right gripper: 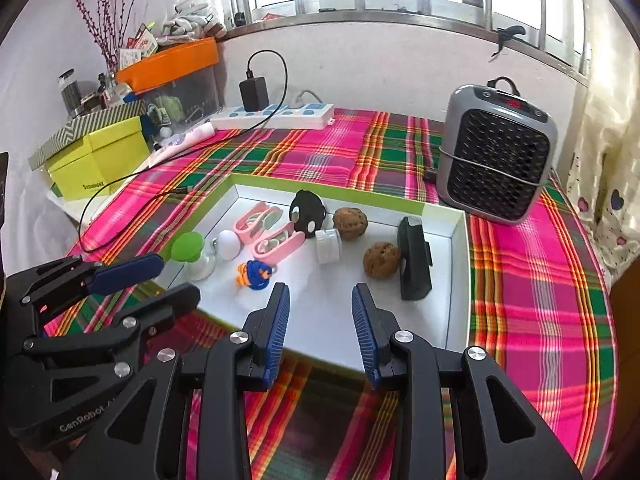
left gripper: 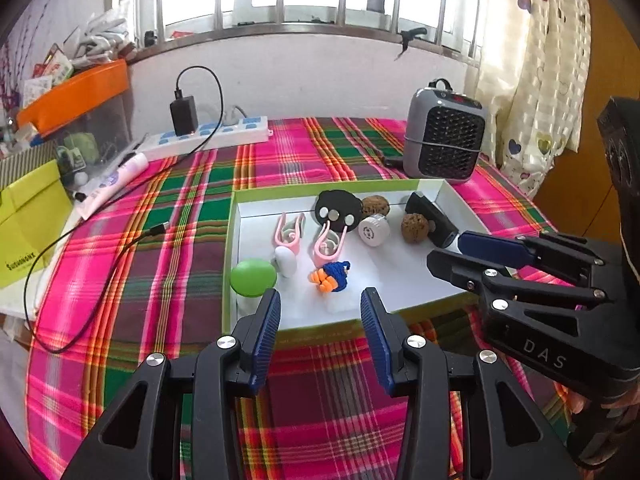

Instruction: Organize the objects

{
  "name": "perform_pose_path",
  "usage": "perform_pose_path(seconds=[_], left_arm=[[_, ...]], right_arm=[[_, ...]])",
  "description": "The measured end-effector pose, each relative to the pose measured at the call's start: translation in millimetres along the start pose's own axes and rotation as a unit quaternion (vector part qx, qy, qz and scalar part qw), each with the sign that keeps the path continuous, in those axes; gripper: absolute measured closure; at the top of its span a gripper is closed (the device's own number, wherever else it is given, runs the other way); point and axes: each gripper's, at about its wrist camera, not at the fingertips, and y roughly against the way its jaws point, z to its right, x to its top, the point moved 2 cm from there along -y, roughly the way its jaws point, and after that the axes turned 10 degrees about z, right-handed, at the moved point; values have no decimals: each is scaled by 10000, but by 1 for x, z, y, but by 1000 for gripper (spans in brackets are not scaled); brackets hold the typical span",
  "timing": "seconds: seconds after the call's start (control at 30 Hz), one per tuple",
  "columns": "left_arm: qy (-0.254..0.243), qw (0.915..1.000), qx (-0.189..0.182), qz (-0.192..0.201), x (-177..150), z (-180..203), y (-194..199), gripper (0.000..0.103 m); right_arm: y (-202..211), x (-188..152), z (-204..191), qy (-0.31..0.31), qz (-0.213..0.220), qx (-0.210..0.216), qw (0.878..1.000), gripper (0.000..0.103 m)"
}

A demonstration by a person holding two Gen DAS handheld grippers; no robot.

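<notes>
Landmark: the shallow tray (left gripper: 231, 240), white inside with a green rim, lying on the plaid-covered counter (left gripper: 304, 152); every place below is given from it.
Already in the tray: the green-capped bottle (left gripper: 253, 278) in the near left corner; a small white bulb (left gripper: 286, 261) just beside it; two pink clips (left gripper: 289, 232) further in; a black round piece (left gripper: 337, 210) with silver studs near the far wall; a white jar (left gripper: 373, 231) and two walnuts (left gripper: 414, 228) around the middle; a black block (left gripper: 430, 218) along the right wall; a blue-and-orange knitted toy (left gripper: 331, 277) near the front.
Outside the tray: nothing small and loose shows on the cloth next to it. A heater (left gripper: 444, 136) stands behind its far right corner; a power strip (left gripper: 208, 136), a charger cable and a tube lie well off to the far left.
Left gripper (left gripper: 320, 312): hovers over the tray's near edge, fingers spread apart with nothing between them.
Right gripper (right gripper: 321, 308): hovers over the near edge towards the right side, fingers likewise parted and empty.
Progress, as a judgement: the gathering looks largely done, since the small things all sit inside the tray.
Left to do, as a judgement: perhaps tidying within the tray, or nothing at all; which things count as the task's own cannot be told for certain.
</notes>
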Motion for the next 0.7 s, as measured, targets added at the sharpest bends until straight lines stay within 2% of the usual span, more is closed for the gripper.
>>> perform_pose_path(seconds=[0.27, 0.4, 0.7], left_arm=[[66, 9999, 159, -15, -14, 4, 11, 63], [87, 9997, 207, -96, -24, 7, 11, 63], [16, 9987, 425, -292, -44, 12, 8, 63]], right_arm=[[17, -18, 1, -127, -27, -200, 9997, 69], [22, -31, 0, -56, -122, -374, 9992, 60], [20, -58, 8, -293, -432, -448, 9976, 60]])
